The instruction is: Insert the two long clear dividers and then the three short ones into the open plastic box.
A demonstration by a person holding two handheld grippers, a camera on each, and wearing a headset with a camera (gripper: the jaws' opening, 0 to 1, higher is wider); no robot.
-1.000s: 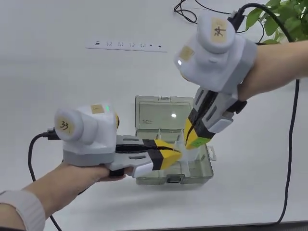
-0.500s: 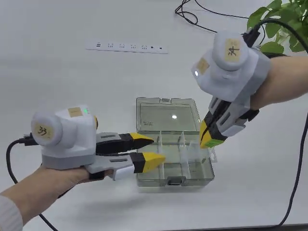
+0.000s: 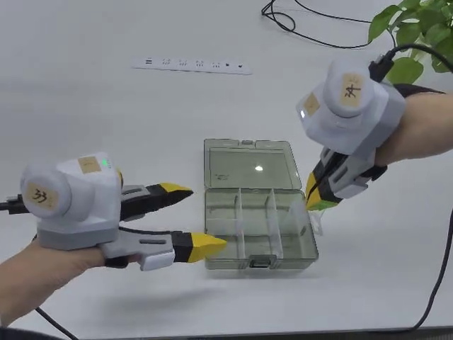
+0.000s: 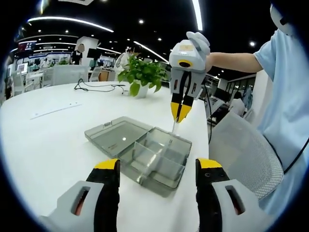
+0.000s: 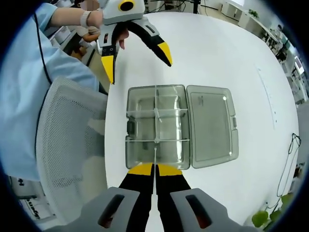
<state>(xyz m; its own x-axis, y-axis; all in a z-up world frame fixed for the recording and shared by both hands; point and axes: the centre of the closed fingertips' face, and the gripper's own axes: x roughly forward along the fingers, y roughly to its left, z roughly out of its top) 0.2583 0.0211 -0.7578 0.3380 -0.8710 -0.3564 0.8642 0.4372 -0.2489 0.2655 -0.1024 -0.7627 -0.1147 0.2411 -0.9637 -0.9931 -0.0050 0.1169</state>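
The open plastic box [image 3: 306, 249] lies on the white table with its lid [image 3: 248, 163] folded back. Clear dividers [image 3: 238, 219] stand upright inside it, splitting it into compartments. My left gripper [image 3: 192, 217] hovers just left of the box, open, nothing between its yellow-tipped fingers. My right gripper [image 3: 315, 200] hangs over the box's right edge, shut on a thin clear divider [image 5: 155, 145] that shows edge-on, running across the box [image 5: 140, 159]. From the left gripper view, that divider [image 4: 174, 128] dangles below the right gripper [image 4: 179, 113] over the box [image 4: 159, 181].
A white power strip [image 3: 195, 65] lies at the back of the table, with black cables [image 3: 311, 21] and a green plant [image 3: 414, 35] at the back right. A mesh chair [image 5: 67, 145] stands by the table's near edge.
My left gripper has drawn back to the left, out of the box, and its jaws have spread wide. My right gripper has shifted right, from over the box's middle to its right edge.
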